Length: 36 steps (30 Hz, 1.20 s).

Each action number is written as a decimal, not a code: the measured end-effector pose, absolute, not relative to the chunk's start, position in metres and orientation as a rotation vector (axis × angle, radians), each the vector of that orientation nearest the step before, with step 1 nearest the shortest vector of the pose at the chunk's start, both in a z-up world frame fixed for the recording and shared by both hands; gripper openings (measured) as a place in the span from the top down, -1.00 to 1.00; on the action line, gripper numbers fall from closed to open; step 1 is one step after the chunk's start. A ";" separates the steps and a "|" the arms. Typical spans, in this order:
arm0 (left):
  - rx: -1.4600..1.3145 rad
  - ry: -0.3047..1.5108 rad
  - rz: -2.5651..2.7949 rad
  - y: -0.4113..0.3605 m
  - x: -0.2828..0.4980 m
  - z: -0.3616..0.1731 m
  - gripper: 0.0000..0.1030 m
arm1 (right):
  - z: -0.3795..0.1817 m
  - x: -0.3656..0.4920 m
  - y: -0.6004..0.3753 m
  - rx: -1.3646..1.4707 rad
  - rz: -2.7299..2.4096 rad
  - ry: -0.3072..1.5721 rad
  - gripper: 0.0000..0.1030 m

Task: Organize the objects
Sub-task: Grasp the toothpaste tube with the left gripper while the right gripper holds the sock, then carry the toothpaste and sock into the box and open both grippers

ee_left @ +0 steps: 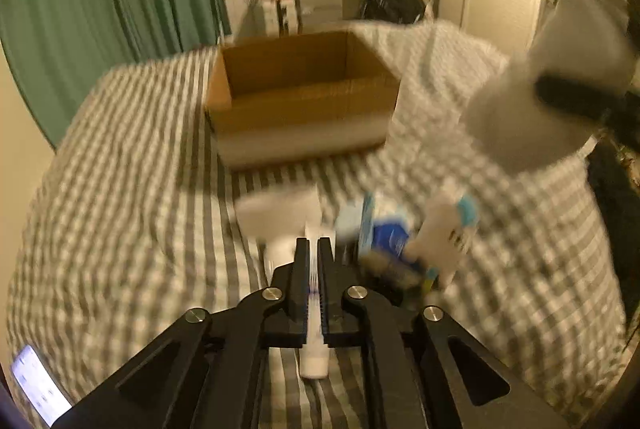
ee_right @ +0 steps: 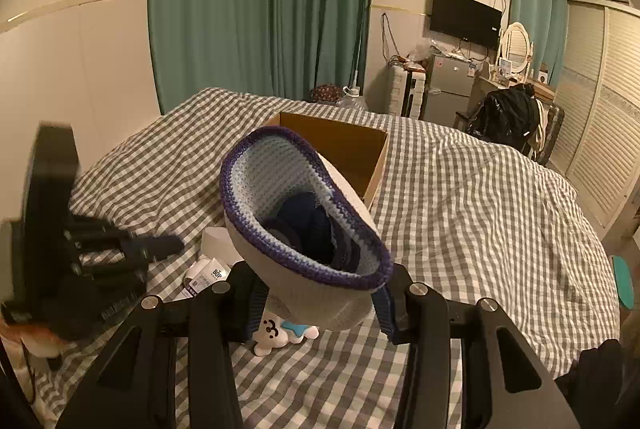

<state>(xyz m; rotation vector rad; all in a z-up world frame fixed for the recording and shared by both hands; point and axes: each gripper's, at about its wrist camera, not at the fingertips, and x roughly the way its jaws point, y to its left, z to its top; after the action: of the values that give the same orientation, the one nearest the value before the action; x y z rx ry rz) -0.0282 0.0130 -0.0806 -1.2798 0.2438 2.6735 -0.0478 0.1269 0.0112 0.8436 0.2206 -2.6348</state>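
- On the gingham-covered bed [ee_right: 460, 197], an open cardboard box [ee_left: 296, 97] sits mid-mattress; looks empty from what shows, so sorting is at an early stage by my read.
- Left gripper [ee_left: 314, 249]: jaws nearly together, clamped on a slim white tube [ee_left: 314, 357] that runs between them; tube end pokes out at the back. Frame's motion-blurred, so can't say if the tube is lifted clear of the sheet.
- Right gripper [ee_right: 316, 293]: clamped on a knit hat [ee_right: 308, 229], white outside w/ purple rim and pale-blue lining, mouth tilted up toward cam. It's held above the bed, nearer than the box.
- Small pile of loose stuff lies near the left gripper: white plush toy [ee_right: 276, 333] w/ blue bits, blue packet [ee_left: 390, 237], white labelled pack [ee_right: 208, 275], white cylinder-ish item [ee_right: 216, 241], partly hidden.
- Step in hand, as I judge: both grippers loaded, carry phase toward box.
- Next move calls for: bring the hat over the box opening, then part the jaws; hat's floppy, may snag on box rim. Tube goes in likewise — thin grip, could slip or swivel.
- Rest of pile not yet touched.
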 end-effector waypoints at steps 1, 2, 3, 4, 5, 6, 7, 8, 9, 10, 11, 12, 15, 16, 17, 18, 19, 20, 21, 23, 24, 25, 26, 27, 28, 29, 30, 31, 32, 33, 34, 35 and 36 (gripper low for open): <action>-1.328 0.241 2.662 0.011 -0.028 -0.093 0.86 | 0.009 -0.049 0.127 0.850 -2.631 0.221 0.14; -1.373 0.236 2.650 0.010 -0.029 -0.104 0.86 | 0.006 -0.049 0.127 0.857 -2.626 0.221 0.14; -1.399 0.232 2.641 0.009 -0.029 -0.111 0.78 | 0.003 -0.048 0.126 0.864 -2.622 0.221 0.14; -1.408 0.229 2.628 0.009 -0.028 -0.117 0.67 | -0.001 -0.047 0.128 0.874 -2.616 0.220 0.14; -1.419 0.244 2.627 0.009 -0.028 -0.121 0.42 | -0.003 -0.047 0.128 0.883 -2.613 0.220 0.14; -1.432 0.265 2.637 0.010 -0.029 -0.123 0.20 | -0.005 -0.048 0.129 0.889 -2.612 0.219 0.14; -1.436 0.294 2.654 0.010 -0.030 -0.124 0.12 | -0.007 -0.048 0.130 0.896 -2.612 0.219 0.14; -1.429 0.299 2.663 0.010 -0.030 -0.123 0.09 | -0.009 -0.048 0.131 0.900 -2.613 0.217 0.14; -1.423 0.287 2.658 0.010 -0.030 -0.123 0.10 | -0.009 -0.048 0.132 0.903 -2.614 0.214 0.14; -1.421 0.267 2.646 0.009 -0.031 -0.122 0.16 | -0.010 -0.047 0.132 0.903 -2.616 0.211 0.14; -1.427 0.237 2.621 0.007 -0.032 -0.123 0.47 | -0.010 -0.046 0.132 0.901 -2.616 0.210 0.14; -1.433 0.195 2.585 0.006 -0.033 -0.125 0.62 | -0.010 -0.046 0.132 0.898 -2.615 0.210 0.14; -1.422 0.207 2.593 0.005 -0.032 -0.124 0.63 | -0.012 -0.044 0.133 0.897 -2.613 0.212 0.14; -1.414 0.211 2.602 0.004 -0.031 -0.122 0.63 | -0.012 -0.044 0.132 0.896 -2.611 0.215 0.14; -1.401 0.205 2.611 0.004 -0.030 -0.117 0.63 | -0.012 -0.044 0.132 0.895 -2.610 0.216 0.14; -1.376 0.189 2.616 0.004 -0.029 -0.108 0.63 | -0.011 -0.045 0.132 0.892 -2.610 0.215 0.14; -1.342 0.172 2.624 0.003 -0.028 -0.097 0.63 | -0.009 -0.046 0.132 0.887 -2.610 0.217 0.14; -1.306 0.164 2.639 0.003 -0.029 -0.085 0.63 | -0.008 -0.047 0.131 0.883 -2.610 0.219 0.14; -1.273 0.166 2.653 0.002 -0.029 -0.075 0.63 | -0.006 -0.048 0.130 0.878 -2.610 0.222 0.14; -1.200 0.163 2.684 0.001 -0.035 -0.049 0.63 | 0.001 -0.053 0.128 0.862 -2.611 0.230 0.14; -1.177 0.157 2.689 0.001 -0.040 -0.039 0.63 | 0.004 -0.056 0.127 0.852 -2.612 0.234 0.14; -1.149 0.154 2.698 0.000 -0.046 -0.027 0.63 | 0.010 -0.060 0.124 0.836 -2.615 0.239 0.14; -1.125 0.160 2.713 0.000 -0.053 -0.017 0.63 | 0.015 -0.063 0.121 0.821 -2.619 0.244 0.14; -1.105 0.169 2.724 0.000 -0.058 -0.010 0.63 | 0.020 -0.067 0.118 0.805 -2.623 0.250 0.14; -1.085 0.176 2.736 0.000 -0.066 -0.002 0.63 | 0.027 -0.072 0.116 0.784 -2.629 0.258 0.14; -1.071 0.174 2.742 0.001 -0.074 0.004 0.63 | 0.032 -0.076 0.113 0.766 -2.634 0.268 0.14; -1.061 0.165 2.743 0.000 -0.081 0.009 0.63 | 0.037 -0.080 0.111 0.753 -2.639 0.274 0.14; -1.050 0.151 2.741 0.001 -0.091 0.014 0.63 | 0.042 -0.086 0.108 0.736 -2.645 0.278 0.14; -1.044 0.140 2.741 0.001 -0.100 0.018 0.63 | 0.047 -0.091 0.106 0.724 -2.648 0.280 0.14; -1.042 0.137 2.745 0.001 -0.110 0.021 0.63 | 0.051 -0.097 0.104 0.711 -2.652 0.280 0.14; -1.038 0.141 2.752 0.002 -0.120 0.023 0.63 | 0.055 -0.104 0.102 0.699 -2.656 0.278 0.14; -1.037 0.147 2.758 0.002 -0.129 0.025 0.63 | 0.058 -0.112 0.100 0.692 -2.659 0.277 0.14; -1.037 0.151 2.761 0.002 -0.138 0.027 0.63 | 0.062 -0.120 0.097 0.687 -2.659 0.279 0.14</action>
<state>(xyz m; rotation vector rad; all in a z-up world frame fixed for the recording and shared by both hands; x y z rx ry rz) -0.1385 0.0020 0.0270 -1.0369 0.1512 2.7610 -0.1200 0.0973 0.0615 0.6869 0.2789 -2.6589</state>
